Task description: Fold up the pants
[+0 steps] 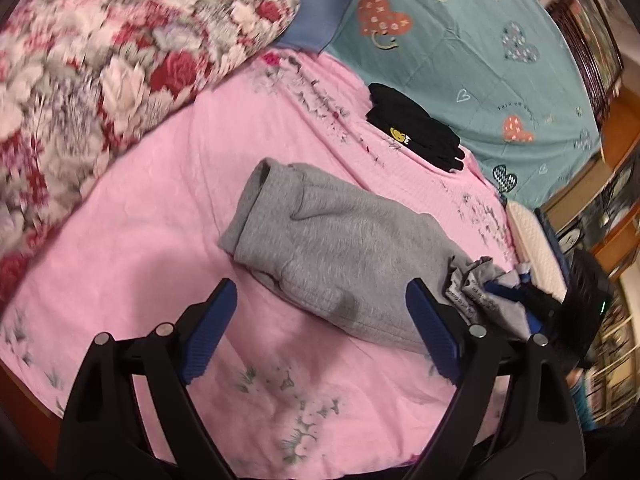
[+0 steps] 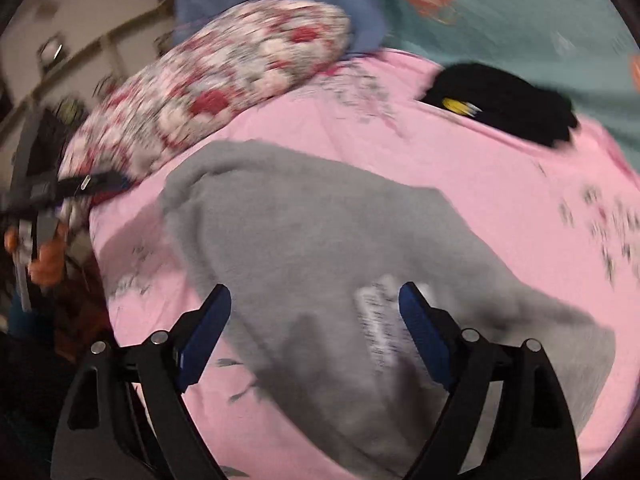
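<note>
The grey pants (image 1: 340,248) lie folded in a long bundle on the pink bedsheet (image 1: 160,208). My left gripper (image 1: 320,300) is open and empty, hovering just above the near edge of the bundle. In the left wrist view the right gripper (image 1: 520,296) is at the bundle's right end, by the white label. In the blurred right wrist view the pants (image 2: 320,248) fill the middle. My right gripper (image 2: 314,304) is open over them, its right finger beside the white label (image 2: 378,320).
A folded black garment (image 1: 416,128) with a yellow smiley lies further back on the pink sheet. A red and white floral quilt (image 1: 100,60) is piled at the left. A teal heart-print cover (image 1: 480,40) lies behind. Wooden furniture (image 1: 616,200) stands at the right.
</note>
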Available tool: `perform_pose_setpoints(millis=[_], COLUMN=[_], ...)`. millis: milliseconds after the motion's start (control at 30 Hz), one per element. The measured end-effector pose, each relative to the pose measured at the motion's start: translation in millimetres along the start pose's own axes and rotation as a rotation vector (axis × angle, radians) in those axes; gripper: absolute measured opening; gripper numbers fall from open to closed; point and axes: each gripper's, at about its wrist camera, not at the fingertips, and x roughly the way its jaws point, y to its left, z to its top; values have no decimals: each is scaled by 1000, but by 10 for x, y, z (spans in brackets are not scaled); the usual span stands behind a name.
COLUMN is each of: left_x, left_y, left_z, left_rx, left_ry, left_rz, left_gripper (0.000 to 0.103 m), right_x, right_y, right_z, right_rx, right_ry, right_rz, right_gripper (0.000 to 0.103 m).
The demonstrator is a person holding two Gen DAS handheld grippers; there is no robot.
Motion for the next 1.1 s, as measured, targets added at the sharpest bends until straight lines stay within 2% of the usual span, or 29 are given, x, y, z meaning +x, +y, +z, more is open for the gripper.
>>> perform_pose_setpoints(millis=[67,133,300,400,433,467,533,633,767,1033,1100], left_x=[-2,-6,11,67,104,142,223,350,576,1037,1105], left_y=[50,66,96,152,165,170,142,71,85,177,159], left_z=[-17,-51,-120,-138,-142,-145,-149,-156,-109,77,116], left_rx=[-39,-50,-76,-126,-144,-160,-176,-197,-281,-398,-389], left_ry=[10,12,22,40,52,63,80,109,130,96,66], left_rz=[-16,-22,-57,-97,-112,-126,-151,-174,-196,-171,-151], left_gripper=[88,88,88,88,88,88,88,88,89,89,89], right_x=[176,397,851,932,952,961,964,873,759,762,748], right_y=[330,588,801,805,818,822,828,656,473,423,399], right_z=[32,60,68,79,84,88,103,216,335,297,289], right_rx=[-145,-275,-421,-459,-484,-484,-481,-389,-285,-244,-233], right_ry=[45,75,161,167,167,174,183,173,154,133,125], right_rz=[-8,-86,-194,-239,-238,-200,-185,-114,-46,-8,2], right_gripper=[86,86,86,73,60,40,30,23,21,21,22])
